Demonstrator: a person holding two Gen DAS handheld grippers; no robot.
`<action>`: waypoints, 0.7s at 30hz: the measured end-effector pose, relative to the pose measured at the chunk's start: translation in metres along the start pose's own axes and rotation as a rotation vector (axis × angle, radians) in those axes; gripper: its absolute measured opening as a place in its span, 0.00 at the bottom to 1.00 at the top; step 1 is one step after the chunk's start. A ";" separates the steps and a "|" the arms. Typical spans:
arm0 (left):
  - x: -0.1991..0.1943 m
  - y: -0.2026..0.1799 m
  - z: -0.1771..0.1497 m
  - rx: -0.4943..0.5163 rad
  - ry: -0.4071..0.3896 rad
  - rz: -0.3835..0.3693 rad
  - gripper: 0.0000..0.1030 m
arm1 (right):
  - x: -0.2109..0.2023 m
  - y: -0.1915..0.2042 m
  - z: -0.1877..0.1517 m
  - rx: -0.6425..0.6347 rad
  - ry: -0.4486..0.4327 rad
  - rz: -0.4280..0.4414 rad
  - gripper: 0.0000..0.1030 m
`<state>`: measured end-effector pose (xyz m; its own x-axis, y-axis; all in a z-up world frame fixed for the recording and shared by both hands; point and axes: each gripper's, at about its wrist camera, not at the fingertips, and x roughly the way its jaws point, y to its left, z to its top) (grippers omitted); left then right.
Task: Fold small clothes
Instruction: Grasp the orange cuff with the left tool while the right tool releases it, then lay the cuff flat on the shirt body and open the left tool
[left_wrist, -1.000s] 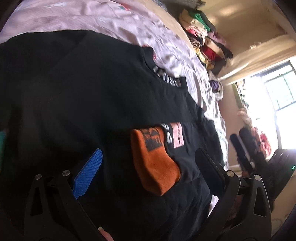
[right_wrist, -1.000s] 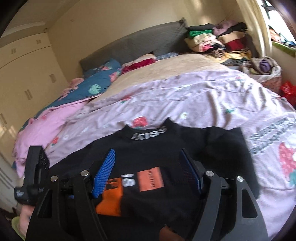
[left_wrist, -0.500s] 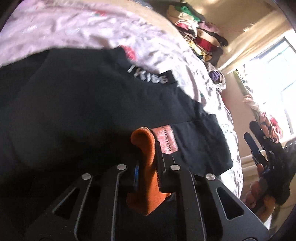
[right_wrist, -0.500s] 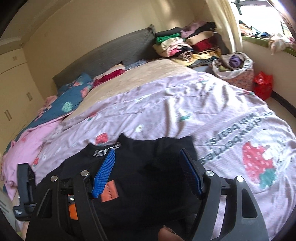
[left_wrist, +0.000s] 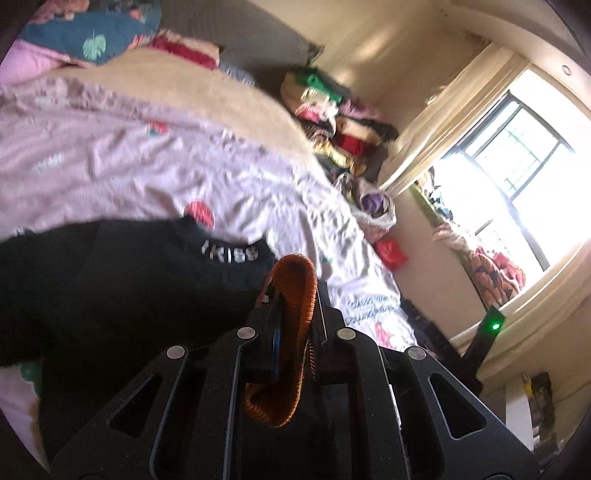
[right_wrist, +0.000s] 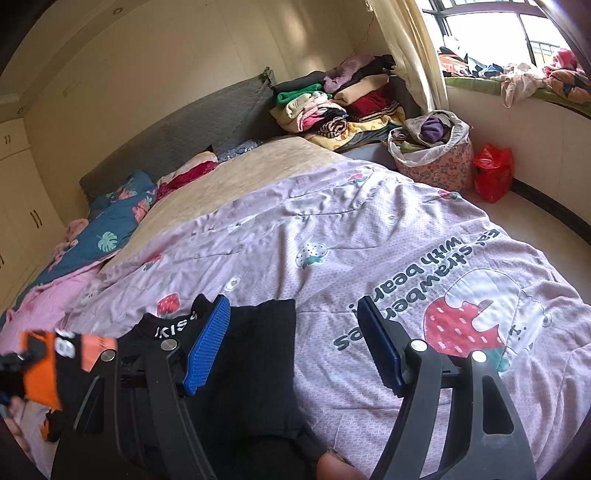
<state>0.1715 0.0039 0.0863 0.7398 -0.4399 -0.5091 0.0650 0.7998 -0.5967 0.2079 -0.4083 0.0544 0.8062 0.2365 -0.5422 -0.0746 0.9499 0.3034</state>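
Observation:
A small black top (right_wrist: 258, 369) with a white-lettered collar (left_wrist: 231, 254) lies on the pink strawberry bedspread (right_wrist: 369, 240). My left gripper (left_wrist: 293, 295) is shut on its orange ribbed cuff (left_wrist: 295, 332) and holds it raised above the bed. In the right wrist view the lifted orange cuff (right_wrist: 40, 365) shows blurred at the far left. My right gripper (right_wrist: 293, 302) stands open with nothing between its blue pads (right_wrist: 207, 343). It hovers over the top's right edge and the bedspread beside it.
Stacked folded clothes (right_wrist: 332, 103) sit by the headboard at the bed's far right corner. A lined laundry basket (right_wrist: 432, 147) and a red bag (right_wrist: 493, 173) stand on the floor to the right. Pillows and a blue quilt (right_wrist: 118, 221) lie at the far left.
My left gripper went from open around the orange cuff to shut on it, then rose with it. My right gripper slid right, off the top's print, and stayed open.

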 end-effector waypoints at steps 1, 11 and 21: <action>-0.005 -0.001 0.003 0.007 -0.015 0.003 0.05 | 0.000 0.001 0.000 -0.009 0.001 0.000 0.68; 0.007 0.047 -0.006 -0.065 0.035 0.109 0.05 | 0.012 0.025 -0.009 -0.108 0.057 -0.030 0.68; 0.021 0.078 -0.018 -0.092 0.075 0.177 0.05 | 0.055 0.036 -0.042 -0.206 0.276 -0.091 0.70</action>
<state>0.1803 0.0492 0.0181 0.6818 -0.3281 -0.6538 -0.1252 0.8283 -0.5461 0.2254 -0.3529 0.0023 0.6279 0.1688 -0.7598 -0.1498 0.9842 0.0948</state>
